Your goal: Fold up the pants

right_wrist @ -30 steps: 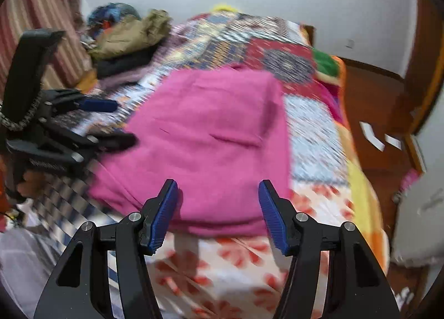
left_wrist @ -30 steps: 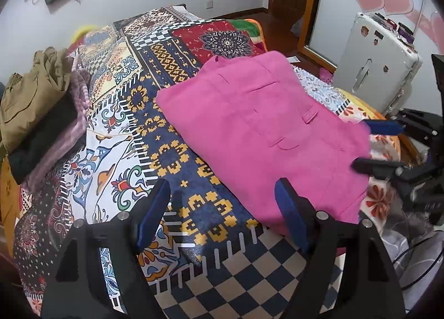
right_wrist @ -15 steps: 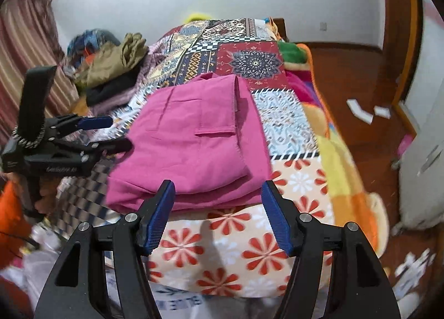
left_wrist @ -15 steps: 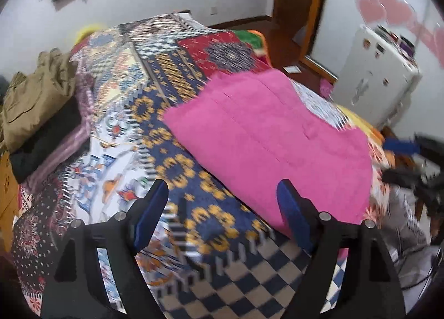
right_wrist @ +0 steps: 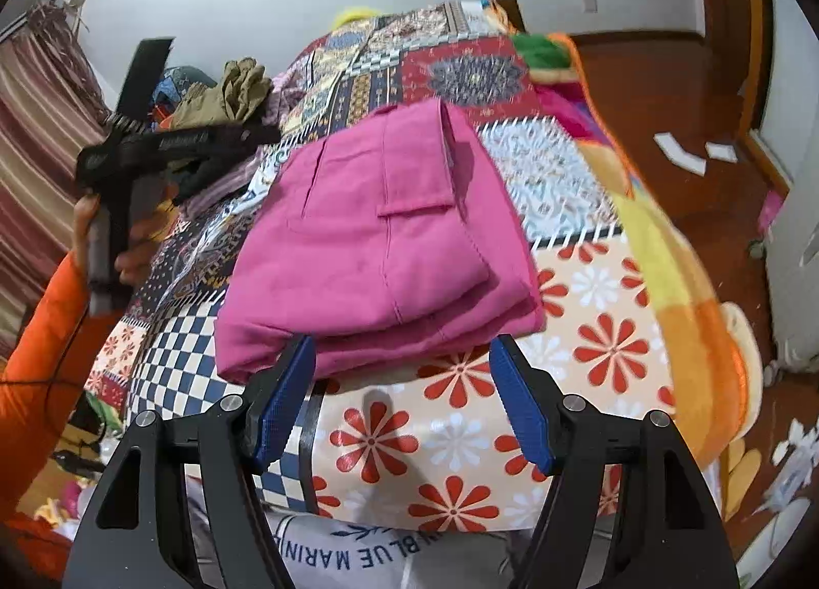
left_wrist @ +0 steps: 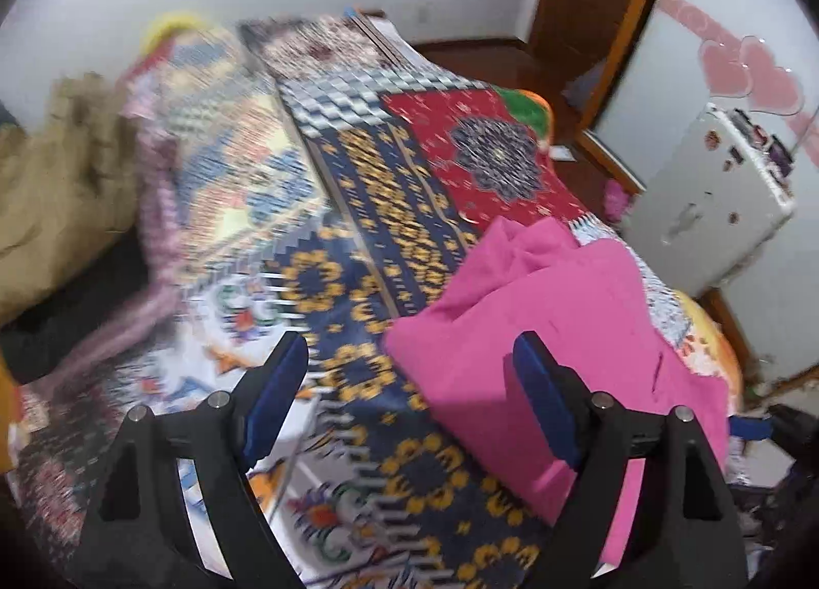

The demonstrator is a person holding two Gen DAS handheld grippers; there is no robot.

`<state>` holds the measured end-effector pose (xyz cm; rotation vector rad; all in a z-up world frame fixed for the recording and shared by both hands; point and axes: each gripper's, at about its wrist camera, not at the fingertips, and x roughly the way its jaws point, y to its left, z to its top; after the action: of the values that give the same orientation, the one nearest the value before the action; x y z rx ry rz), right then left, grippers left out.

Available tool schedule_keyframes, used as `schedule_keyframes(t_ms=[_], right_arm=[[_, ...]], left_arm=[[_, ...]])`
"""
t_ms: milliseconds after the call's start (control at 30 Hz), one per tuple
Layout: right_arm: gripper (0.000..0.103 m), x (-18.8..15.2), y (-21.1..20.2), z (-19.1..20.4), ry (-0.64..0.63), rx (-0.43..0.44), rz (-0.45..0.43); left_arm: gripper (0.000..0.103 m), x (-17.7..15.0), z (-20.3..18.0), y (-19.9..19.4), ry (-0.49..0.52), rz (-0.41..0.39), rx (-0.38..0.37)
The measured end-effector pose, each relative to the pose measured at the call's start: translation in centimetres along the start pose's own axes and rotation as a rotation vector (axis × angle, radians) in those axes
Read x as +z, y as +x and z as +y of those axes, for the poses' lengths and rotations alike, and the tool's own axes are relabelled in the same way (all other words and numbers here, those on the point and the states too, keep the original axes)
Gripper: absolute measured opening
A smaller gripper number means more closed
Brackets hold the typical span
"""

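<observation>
The pink pants [right_wrist: 379, 251] lie folded in a thick stack on the patterned bedspread [right_wrist: 588, 333], near the bed's front edge. They also show in the left wrist view [left_wrist: 563, 322], right of centre. My right gripper [right_wrist: 402, 402] is open and empty, just in front of the stack's near edge. My left gripper [left_wrist: 409, 399] is open and empty, held above the bedspread [left_wrist: 358, 210] to the left of the pants. The left gripper also shows in the right wrist view [right_wrist: 169, 148], raised at the left, with the hand that holds it.
A pile of olive and dark clothes [left_wrist: 56, 210] lies on the bed's left side; it also shows in the right wrist view [right_wrist: 225, 95]. A white cabinet [left_wrist: 711, 210] stands right of the bed. Wooden floor [right_wrist: 665, 92] with paper scraps lies beyond.
Both grippers have drawn back from the pants and stay open. The left one swung left and up, blurring its view. The right one pulled back and lower, facing the stack's near edge.
</observation>
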<state>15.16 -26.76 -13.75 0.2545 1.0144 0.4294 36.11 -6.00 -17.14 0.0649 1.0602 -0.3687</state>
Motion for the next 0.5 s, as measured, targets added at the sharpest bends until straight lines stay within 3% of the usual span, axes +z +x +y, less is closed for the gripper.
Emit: schedule_keyframes(t_ms=[167,367,467,500], right_arm=[[0.067,0.1,1.0,0.5,-0.025,0.002,0.029],[0.067,0.6,2.7,0.7,-0.047,0.005,0.054],[0.067,0.9,3.0,0.2,-0.046,-0.007,0.042],[0.067,1.1,3.2,0.1,-0.048,-0.012,0.037]], left_arm=[[0.083,1.3,-0.8,2.7,0.050,0.037,-0.056],[0.083,2.2,-0.5,6.0,0.011,0.109,-0.125],[0.068,1.9,-0.1,6.1,0.024,0.107,-0.173],[0.059,1.6,-0.2,6.0,0.043,0.109,-0.175]])
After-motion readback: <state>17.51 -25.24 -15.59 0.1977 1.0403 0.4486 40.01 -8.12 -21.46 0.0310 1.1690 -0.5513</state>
